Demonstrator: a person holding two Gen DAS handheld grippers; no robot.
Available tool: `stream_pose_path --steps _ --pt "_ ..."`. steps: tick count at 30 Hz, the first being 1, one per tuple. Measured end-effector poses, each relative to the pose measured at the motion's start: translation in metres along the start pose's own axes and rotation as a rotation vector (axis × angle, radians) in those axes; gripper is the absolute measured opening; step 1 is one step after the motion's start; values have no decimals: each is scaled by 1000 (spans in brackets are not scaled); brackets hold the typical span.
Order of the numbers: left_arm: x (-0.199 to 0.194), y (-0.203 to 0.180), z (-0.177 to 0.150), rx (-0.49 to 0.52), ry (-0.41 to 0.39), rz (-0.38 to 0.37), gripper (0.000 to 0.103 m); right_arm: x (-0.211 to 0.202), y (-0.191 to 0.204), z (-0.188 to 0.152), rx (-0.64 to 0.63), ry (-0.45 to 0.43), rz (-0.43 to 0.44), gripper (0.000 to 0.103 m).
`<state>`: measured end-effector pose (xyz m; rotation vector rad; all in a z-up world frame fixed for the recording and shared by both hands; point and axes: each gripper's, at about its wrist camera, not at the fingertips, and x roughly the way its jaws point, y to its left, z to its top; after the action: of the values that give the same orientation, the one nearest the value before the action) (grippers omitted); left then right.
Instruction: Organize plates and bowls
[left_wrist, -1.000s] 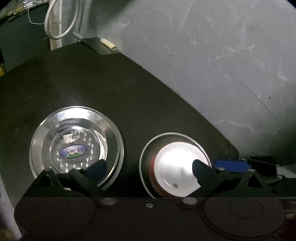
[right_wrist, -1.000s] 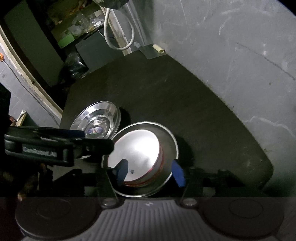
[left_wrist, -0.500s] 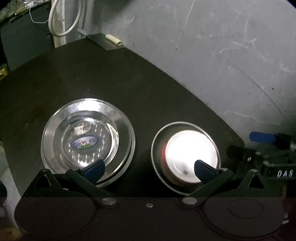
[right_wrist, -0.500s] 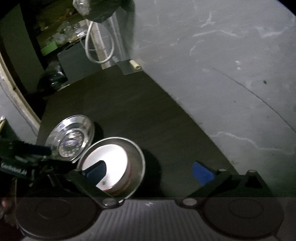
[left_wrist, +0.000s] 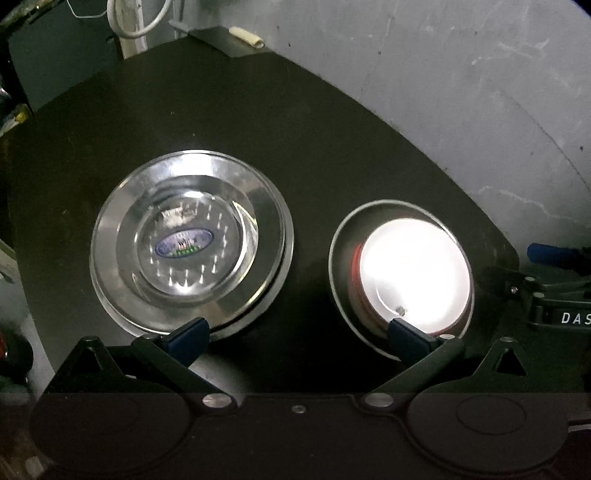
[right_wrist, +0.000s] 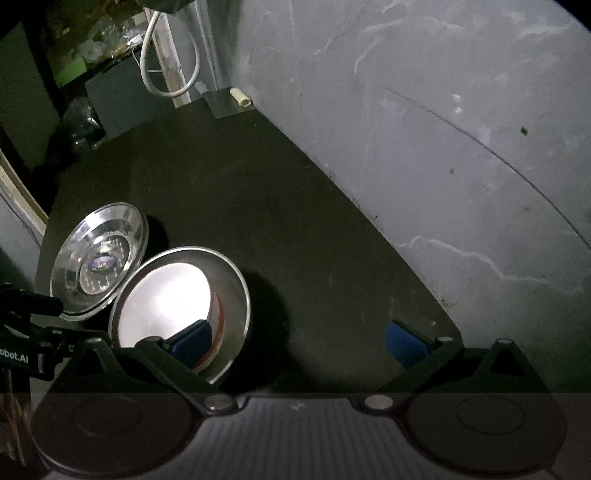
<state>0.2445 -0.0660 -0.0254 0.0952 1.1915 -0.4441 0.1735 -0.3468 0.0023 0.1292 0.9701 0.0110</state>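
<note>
Now that the right gripper (right_wrist: 299, 341) has released the red-sided bowl (left_wrist: 413, 275) into what looks like a steel plate (left_wrist: 341, 280), both grippers' jaws stand spread and empty; the left gripper (left_wrist: 297, 334) hovers near the left steel stack (left_wrist: 192, 240) on the counter (left_wrist: 258, 122).

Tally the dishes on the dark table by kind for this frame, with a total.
Shiny steel plates with a blue sticker: 1
Grey-rimmed plates: 1
Red bowls with a white inside, sitting in the grey-rimmed plate: 1
Total: 3 dishes. The shiny plate's doubled rim may mean a stack; I cannot tell.
</note>
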Motion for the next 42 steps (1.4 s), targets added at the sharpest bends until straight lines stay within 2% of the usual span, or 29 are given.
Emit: stream_pose_path --steps 4,15,20,22,25,28,30,35,40,42 --pt "8 -5 0 28 40 49 102 6 5 0 -36 22 -26 103" --pt "9 -6 1 2 34 46 102 16 10 0 -93 37 -59 100" --pt "8 -5 1 -7 30 42 101 19 13 1 -120 32 -55 87" --pt "8 -3 1 -11 27 32 97 19 14 1 -128 35 -39 82" --pt "8 -1 1 -20 33 -9 90 19 14 2 -124 39 -22 80" --pt "9 -4 1 -7 41 -26 90 21 12 2 -103 51 3 76" --pt "8 -5 1 4 41 -27 89 20 12 1 -102 54 20 70" --pt "8 -5 4 2 34 -53 78 19 15 1 -106 59 74 47" --pt "6 -5 3 -4 24 -100 60 15 20 0 -124 53 111 24" --pt "6 -5 3 -7 24 -126 53 15 22 0 -132 53 120 19"
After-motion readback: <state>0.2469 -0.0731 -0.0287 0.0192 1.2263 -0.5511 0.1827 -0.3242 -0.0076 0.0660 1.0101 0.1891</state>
